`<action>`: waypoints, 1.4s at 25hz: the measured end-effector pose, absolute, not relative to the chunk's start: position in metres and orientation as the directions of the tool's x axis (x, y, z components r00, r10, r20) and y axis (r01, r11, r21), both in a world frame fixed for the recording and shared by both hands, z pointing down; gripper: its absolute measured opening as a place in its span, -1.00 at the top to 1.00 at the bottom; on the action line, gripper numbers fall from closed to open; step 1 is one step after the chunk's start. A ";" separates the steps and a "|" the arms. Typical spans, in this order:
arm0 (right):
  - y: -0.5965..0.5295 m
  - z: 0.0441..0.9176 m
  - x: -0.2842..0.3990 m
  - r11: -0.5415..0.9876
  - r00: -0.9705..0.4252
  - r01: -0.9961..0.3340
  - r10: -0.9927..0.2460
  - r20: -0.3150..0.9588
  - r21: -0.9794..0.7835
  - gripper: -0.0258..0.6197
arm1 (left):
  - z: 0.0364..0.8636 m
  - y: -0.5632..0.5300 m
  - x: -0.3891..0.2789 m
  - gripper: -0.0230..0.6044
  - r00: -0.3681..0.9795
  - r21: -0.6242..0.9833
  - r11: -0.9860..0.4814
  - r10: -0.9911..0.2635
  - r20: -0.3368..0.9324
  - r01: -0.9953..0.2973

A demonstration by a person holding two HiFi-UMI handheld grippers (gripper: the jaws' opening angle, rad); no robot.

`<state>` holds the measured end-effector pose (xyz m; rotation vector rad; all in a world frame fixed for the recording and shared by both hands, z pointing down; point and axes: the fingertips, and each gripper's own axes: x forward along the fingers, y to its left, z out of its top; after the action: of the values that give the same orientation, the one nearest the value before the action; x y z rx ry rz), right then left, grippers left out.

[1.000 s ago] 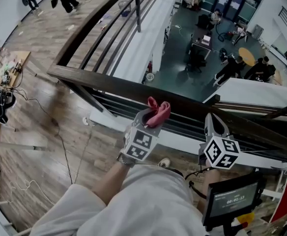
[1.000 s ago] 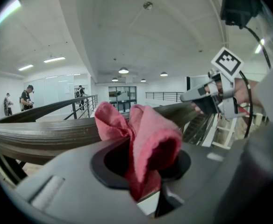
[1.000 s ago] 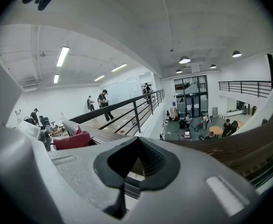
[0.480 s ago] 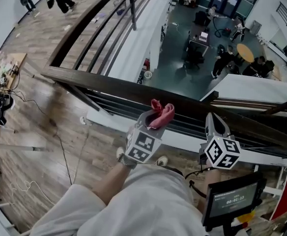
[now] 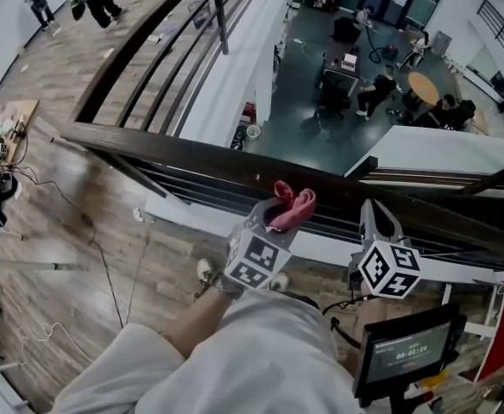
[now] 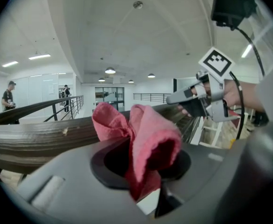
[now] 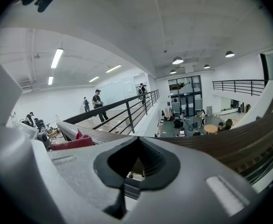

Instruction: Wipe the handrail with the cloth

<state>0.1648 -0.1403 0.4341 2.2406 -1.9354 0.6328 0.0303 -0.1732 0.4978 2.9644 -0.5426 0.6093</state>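
Two claws: left claw [image 5: 274, 216] was clamped on the cloth [image 5: 293, 206]; right claw [image 5: 377, 220] was closed on nothing, just beside the handrail [image 5: 174, 153].
Cloth place: bunched on the handrail's top, about mid-span.
Progress: wiping seemingly under way; no cleaned stretch could be told apart, and long lengths remained on either side.
Materials: cloth pink, soft, fuzzy-edged, folded; handrail dark wood, broad, smooth, faintly grained.

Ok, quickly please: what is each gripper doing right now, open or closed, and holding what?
Left gripper: closed on the pink cloth.
Right gripper: closed, holding nothing.
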 end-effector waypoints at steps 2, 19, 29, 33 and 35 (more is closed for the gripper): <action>-0.136 0.433 0.172 -0.182 0.101 -0.966 -0.919 0.382 -0.182 0.91 | 0.497 -0.168 0.039 0.52 0.862 -0.006 -0.938 -0.320 0.394 -0.346; -0.106 0.442 0.203 -0.198 0.120 -0.968 -0.904 0.410 -0.154 0.91 | 0.505 -0.137 0.084 0.52 0.886 0.017 -0.953 -0.273 0.374 -0.301; -0.089 0.422 0.219 -0.212 0.138 -0.967 -0.903 0.407 -0.142 0.91 | 0.495 -0.113 0.123 0.52 0.913 0.041 -0.977 -0.182 0.364 -0.211; -0.081 0.421 0.221 -0.247 0.170 -0.958 -0.901 0.399 -0.148 0.91 | 0.478 -0.104 0.128 0.52 0.940 0.087 -0.986 -0.106 0.325 -0.141; -0.078 0.419 0.222 -0.261 0.186 -0.954 -0.901 0.392 -0.146 0.91 | 0.466 -0.103 0.126 0.51 0.953 0.081 -0.988 -0.101 0.286 -0.129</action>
<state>0.2219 -0.0779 0.4188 2.3155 -1.8239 0.6154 0.1261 -0.1029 0.4659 3.0067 -0.1770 0.4327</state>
